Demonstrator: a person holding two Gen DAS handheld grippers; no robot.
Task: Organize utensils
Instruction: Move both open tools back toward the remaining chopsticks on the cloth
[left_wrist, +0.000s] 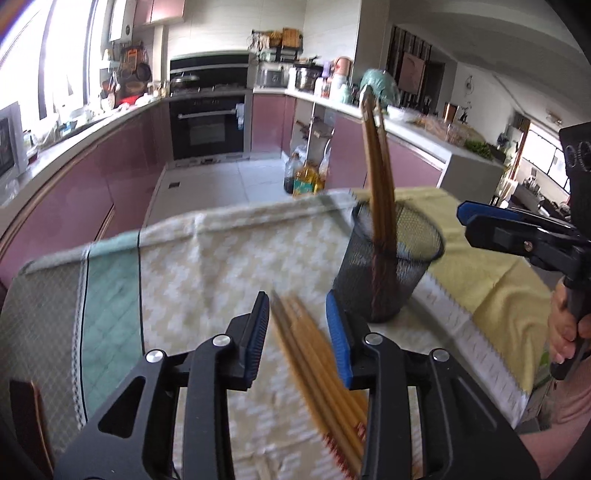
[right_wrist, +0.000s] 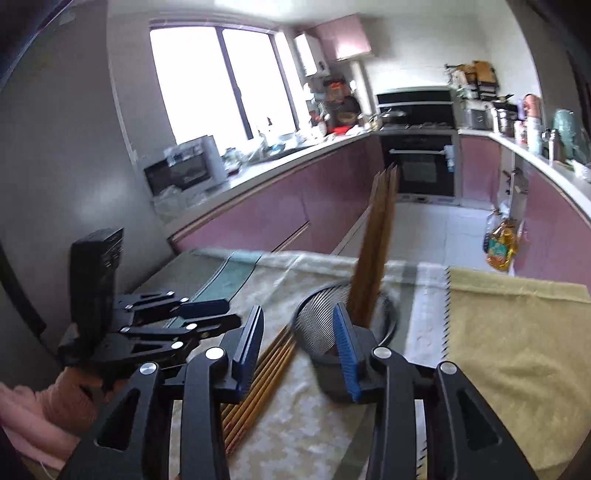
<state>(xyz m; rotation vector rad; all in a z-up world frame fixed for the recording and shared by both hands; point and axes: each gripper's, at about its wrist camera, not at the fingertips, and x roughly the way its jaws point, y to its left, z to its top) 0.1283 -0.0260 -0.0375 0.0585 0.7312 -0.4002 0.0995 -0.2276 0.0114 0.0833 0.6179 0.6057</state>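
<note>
Left hand-held gripper (left_wrist: 297, 325) apart, empty, above loose chopsticks (left_wrist: 317, 369) lying on cloth-covered surface (left_wrist: 207, 258). Right hand-held gripper (right_wrist: 297, 347) apart, empty, near black mesh cup (left_wrist: 388, 258) holding upright chopsticks (left_wrist: 376, 166).

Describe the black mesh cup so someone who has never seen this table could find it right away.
Start at the cloth-covered table in the kitchen. The black mesh cup stands near the seam with the yellow cloth. It alone stands upright, holding dark brown chopsticks, while the lighter chopsticks lie flat beside it.
</note>
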